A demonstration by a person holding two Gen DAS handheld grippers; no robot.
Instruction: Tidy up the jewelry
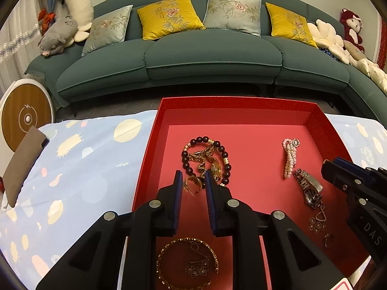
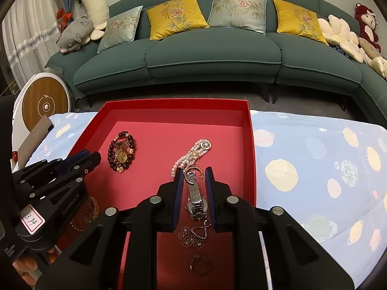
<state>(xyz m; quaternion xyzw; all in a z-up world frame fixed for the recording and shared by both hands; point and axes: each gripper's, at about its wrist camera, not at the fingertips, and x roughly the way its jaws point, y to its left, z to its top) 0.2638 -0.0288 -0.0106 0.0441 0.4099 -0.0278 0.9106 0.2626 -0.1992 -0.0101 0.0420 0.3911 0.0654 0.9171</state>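
Across the room we see a long teal sofa point(image 1: 208, 55) carrying two yellow cushions point(image 1: 169, 17) and pale blue-grey cushions point(image 1: 232, 12) set in turn. At its left end a grey plush pig point(image 1: 59, 36) lies against a white plush cow point(image 1: 75, 2); at its right end sits a dark red plush monkey point(image 1: 352, 27). Nearer us, a light blue cloth printed with planets point(image 2: 326, 169) covers the counter, and a round wooden-faced device point(image 1: 26, 118) stands beside it on the left.

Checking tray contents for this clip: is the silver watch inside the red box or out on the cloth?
Inside. The silver watch lies flat on the floor of the red box, within its walls, beside the pearl bracelet.
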